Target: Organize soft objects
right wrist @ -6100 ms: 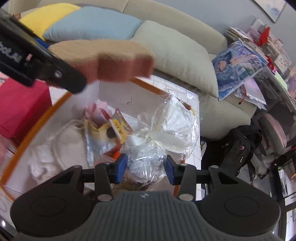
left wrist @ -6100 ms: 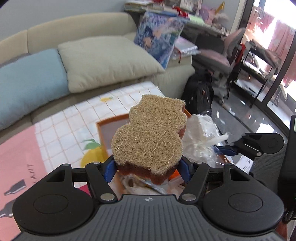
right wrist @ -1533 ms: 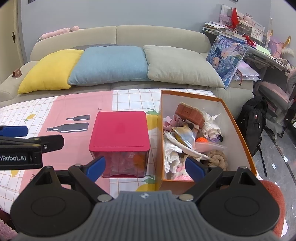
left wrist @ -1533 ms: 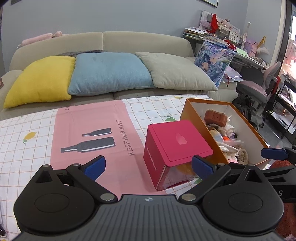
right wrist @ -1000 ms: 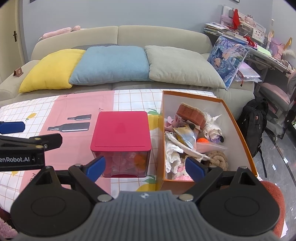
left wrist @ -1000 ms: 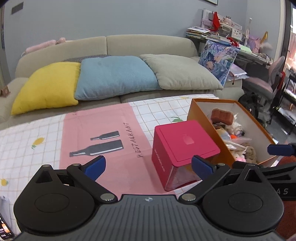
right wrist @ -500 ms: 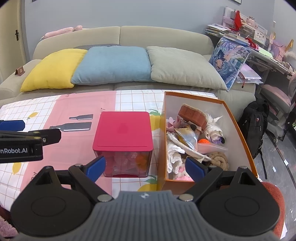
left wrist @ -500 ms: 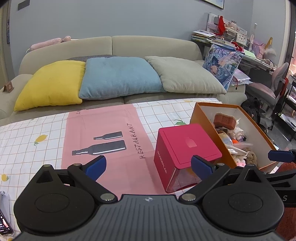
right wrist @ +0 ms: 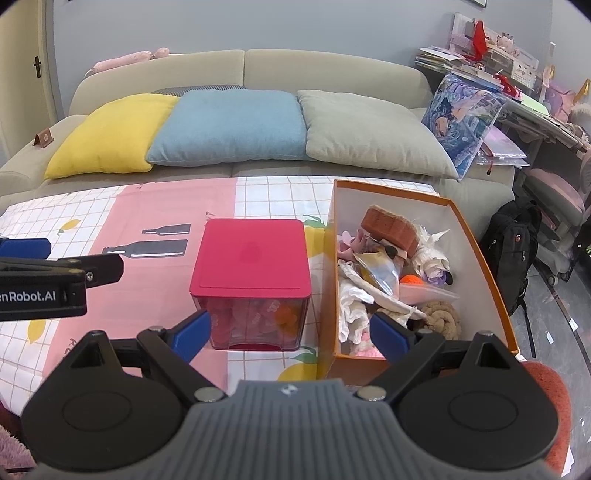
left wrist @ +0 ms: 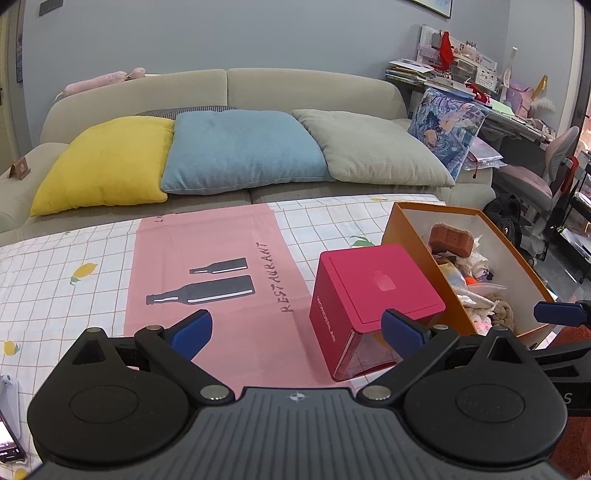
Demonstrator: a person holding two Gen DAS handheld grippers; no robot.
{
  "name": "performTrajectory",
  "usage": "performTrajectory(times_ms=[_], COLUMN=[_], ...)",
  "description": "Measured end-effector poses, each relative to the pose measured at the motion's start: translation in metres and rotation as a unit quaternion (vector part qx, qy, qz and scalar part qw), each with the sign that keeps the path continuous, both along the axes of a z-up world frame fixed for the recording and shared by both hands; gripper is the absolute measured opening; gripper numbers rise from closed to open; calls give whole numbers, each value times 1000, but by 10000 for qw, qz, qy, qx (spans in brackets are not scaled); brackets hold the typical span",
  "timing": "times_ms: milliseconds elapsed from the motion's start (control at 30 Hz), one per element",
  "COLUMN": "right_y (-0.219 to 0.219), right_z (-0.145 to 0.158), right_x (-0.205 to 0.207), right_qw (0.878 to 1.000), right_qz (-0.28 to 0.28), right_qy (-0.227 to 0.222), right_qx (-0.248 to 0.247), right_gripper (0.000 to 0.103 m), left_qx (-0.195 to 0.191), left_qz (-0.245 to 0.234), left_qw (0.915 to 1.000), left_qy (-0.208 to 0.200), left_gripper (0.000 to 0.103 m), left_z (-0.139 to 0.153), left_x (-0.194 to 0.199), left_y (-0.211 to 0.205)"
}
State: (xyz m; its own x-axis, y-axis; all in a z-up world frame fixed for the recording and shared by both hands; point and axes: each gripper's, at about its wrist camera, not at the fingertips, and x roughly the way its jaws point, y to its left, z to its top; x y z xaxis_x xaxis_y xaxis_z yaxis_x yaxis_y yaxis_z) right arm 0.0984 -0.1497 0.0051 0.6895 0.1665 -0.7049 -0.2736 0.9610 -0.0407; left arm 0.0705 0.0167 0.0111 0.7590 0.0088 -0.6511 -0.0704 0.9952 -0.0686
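A beige fabric sofa stands against a grey-blue wall, beside a cluttered desk.

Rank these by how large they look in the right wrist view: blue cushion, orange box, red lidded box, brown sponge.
1. Orange box and blue cushion: too alike to rank; the box is nearer.
2. Red lidded box.
3. Brown sponge.

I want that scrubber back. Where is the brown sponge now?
The brown bear-shaped sponge lies atop the pile at the far end of the orange cardboard box, right of the pink lidded container.
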Motion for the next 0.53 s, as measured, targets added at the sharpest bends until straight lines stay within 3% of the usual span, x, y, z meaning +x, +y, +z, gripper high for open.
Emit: performTrajectory(times_ms=[533], right_y=[11], right_z=[-3], right_x=[-1], right_qw=[9997], right_qz=[208], right_qy=[67], right_qx=[-142], right_gripper=[91], left_qx=[-81], left_qz=[125], left_qw=[9999], left_qy=[-46], left_gripper=[103], left_z=[-3], left_x=[-5], left_y=[9])
